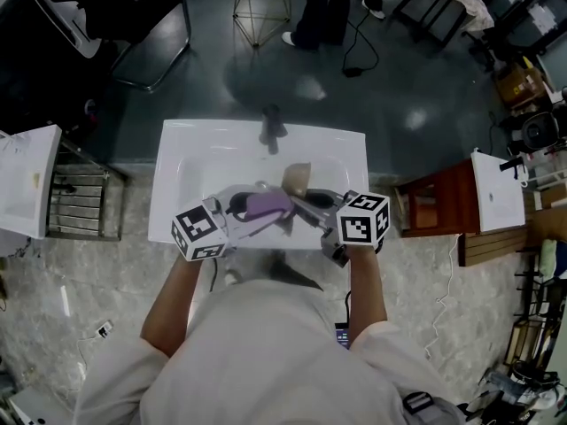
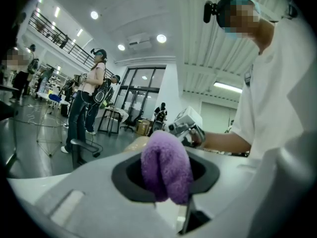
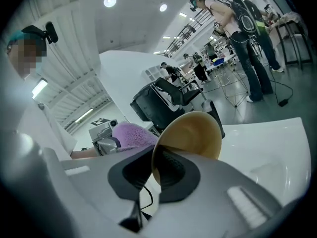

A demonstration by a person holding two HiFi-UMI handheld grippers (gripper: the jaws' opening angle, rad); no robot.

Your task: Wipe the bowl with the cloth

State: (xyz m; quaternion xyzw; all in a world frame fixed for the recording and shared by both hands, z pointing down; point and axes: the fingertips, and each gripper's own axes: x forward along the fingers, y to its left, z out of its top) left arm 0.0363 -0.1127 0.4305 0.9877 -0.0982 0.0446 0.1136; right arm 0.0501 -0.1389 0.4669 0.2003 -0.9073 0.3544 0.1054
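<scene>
A tan bowl (image 1: 298, 176) is held tilted on its side over the white sink (image 1: 186, 162). My right gripper (image 3: 153, 170) is shut on its rim, with the hollow of the bowl (image 3: 193, 133) turned away from the camera. A folded purple cloth (image 2: 166, 162) sticks out from between the jaws of my left gripper (image 2: 166, 177), which is shut on it. In the head view the cloth (image 1: 267, 205) sits just left of the bowl, between the left gripper (image 1: 244, 209) and the right gripper (image 1: 312, 204). Whether cloth and bowl touch, I cannot tell.
A dark faucet (image 1: 272, 131) stands at the sink's far edge. A red-brown wooden stand (image 1: 438, 197) is to the right and a white cabinet (image 1: 27, 180) with a metal rack (image 1: 80, 204) to the left. A person (image 1: 323, 7) stands beyond the sink.
</scene>
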